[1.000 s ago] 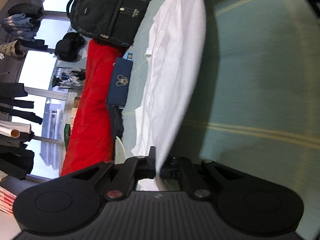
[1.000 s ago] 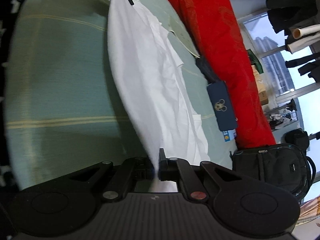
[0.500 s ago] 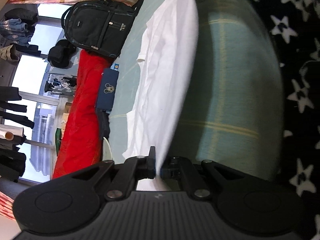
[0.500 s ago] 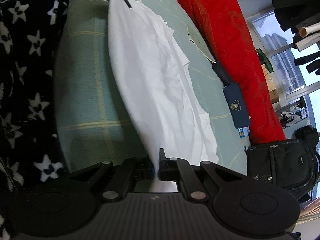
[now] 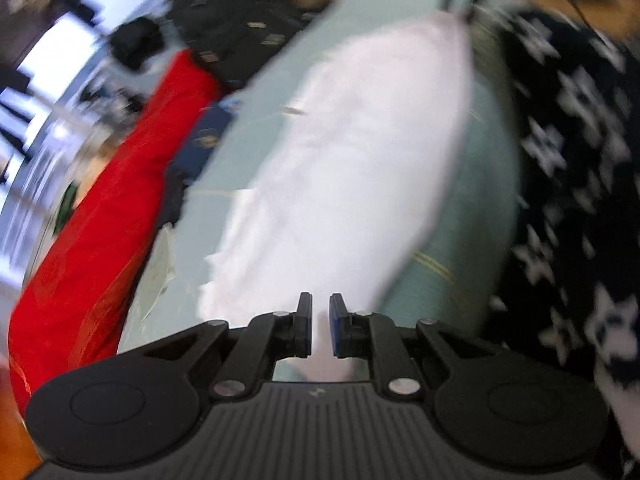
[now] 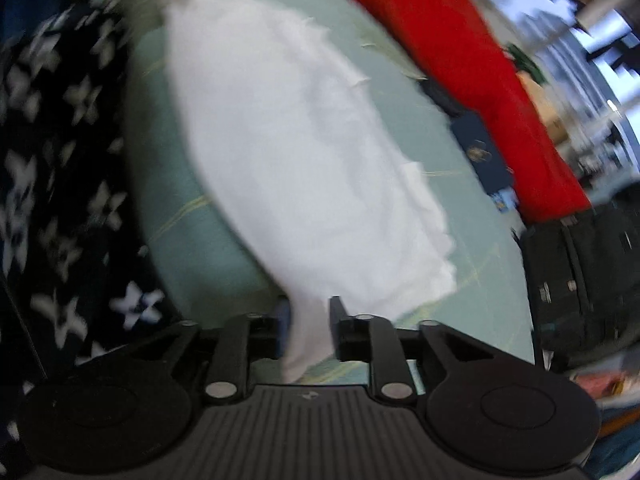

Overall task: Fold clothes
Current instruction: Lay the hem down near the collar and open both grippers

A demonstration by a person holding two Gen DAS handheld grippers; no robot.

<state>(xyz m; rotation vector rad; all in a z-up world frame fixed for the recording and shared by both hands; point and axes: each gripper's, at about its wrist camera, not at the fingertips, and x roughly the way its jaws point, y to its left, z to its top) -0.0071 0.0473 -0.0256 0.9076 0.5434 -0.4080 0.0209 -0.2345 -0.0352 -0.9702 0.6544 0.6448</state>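
A white garment (image 5: 352, 168) lies spread along a pale green bed sheet (image 5: 472, 248); it also shows in the right wrist view (image 6: 304, 168). Both views are blurred by motion. My left gripper (image 5: 320, 320) has its jaws a little apart, with white cloth running between them. My right gripper (image 6: 308, 324) has its jaws wider apart, and a corner of the white garment hangs loosely in the gap. The other gripper shows dimly at the far end of the garment in each view.
A long red cushion (image 5: 100, 220) runs along the far side of the bed, with a navy pouch (image 5: 204, 144) and a black backpack (image 5: 232, 32) beside it. A black fabric with white stars (image 5: 572, 184) hangs at the near bed edge. Windows lie beyond.
Both grippers' jaws have parted from shut on the garment's edge. Both cameras swung sharply, and the lifted edge has dropped so the garment lies flatter on the sheet.
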